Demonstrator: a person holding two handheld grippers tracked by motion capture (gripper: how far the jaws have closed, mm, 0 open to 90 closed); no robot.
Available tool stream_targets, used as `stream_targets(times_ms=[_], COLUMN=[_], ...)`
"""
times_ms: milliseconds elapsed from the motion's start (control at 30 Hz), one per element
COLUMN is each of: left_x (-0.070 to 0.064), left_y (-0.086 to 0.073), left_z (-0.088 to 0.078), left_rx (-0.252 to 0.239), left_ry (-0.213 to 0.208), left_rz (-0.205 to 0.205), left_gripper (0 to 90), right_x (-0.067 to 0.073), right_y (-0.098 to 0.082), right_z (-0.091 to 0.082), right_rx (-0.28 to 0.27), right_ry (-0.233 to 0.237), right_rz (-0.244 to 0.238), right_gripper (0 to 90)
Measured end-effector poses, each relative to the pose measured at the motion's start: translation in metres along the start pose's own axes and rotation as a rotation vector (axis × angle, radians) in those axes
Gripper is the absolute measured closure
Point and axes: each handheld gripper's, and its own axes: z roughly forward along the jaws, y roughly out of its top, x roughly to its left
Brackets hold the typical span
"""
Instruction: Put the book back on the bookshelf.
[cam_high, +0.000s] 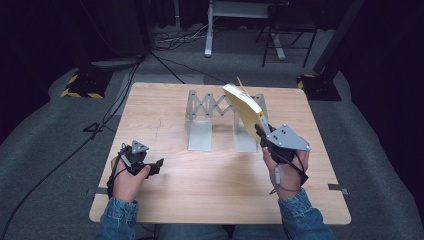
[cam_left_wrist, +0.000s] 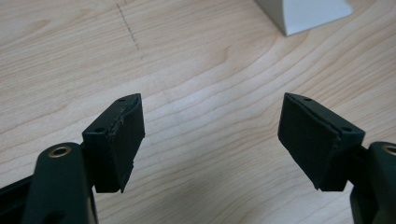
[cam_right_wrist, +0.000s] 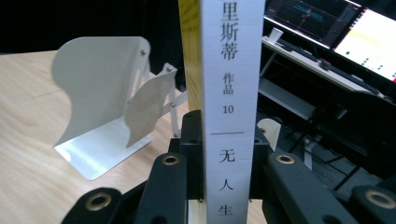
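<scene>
Right gripper (cam_high: 263, 136) pinches a yellow paperback book (cam_high: 245, 109) by its lower end, jaws pressed on both covers; in the right gripper view the white spine (cam_right_wrist: 229, 93) with printed characters rises straight up between them. The book hangs tilted in the air, above and just in front of the right-hand plate of the metal expanding bookend rack (cam_high: 223, 121), which stands near the far middle of the wooden table (cam_high: 210, 185).

The step in hand looks like standing the book in the rack. To do it well, bring the book upright first, line the spine up with the gap between the two upright plates (cam_right_wrist: 100, 88), then lower it until its bottom edge rests on a base plate before letting go. A tilted entry could catch a plate edge and push the light rack.

Left gripper (cam_high: 156, 166) hovers low over bare tabletop at the near left, jaws spread and empty; it could steady the rack's left plate if it slides.
</scene>
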Motion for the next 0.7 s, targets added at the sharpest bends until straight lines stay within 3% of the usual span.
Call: stream_targets(times_ms=[333, 633, 700], left_x=[0.009, 0.015, 0.016], left_y=[-0.01, -0.015, -0.016], left_z=[0.015, 0.02, 0.021], left_rx=[0.051, 0.054, 0.047], left_ry=[0.019, 0.039, 0.04], left_rz=[0.004, -0.03, -0.027], left_gripper=[21.6, 22.1, 21.7], right_x=[-0.013, -0.017, -0.017], right_y=[0.003, -0.005, -0.006], right_z=[0.026, 0.056, 0.059], right_rx=[0.007, 0.013, 0.009], right_ry=[-0.045, -0.062, -0.071], right_rz=[0.093, 0.179, 0.18], right_gripper=[76.0, 76.0, 76.0])
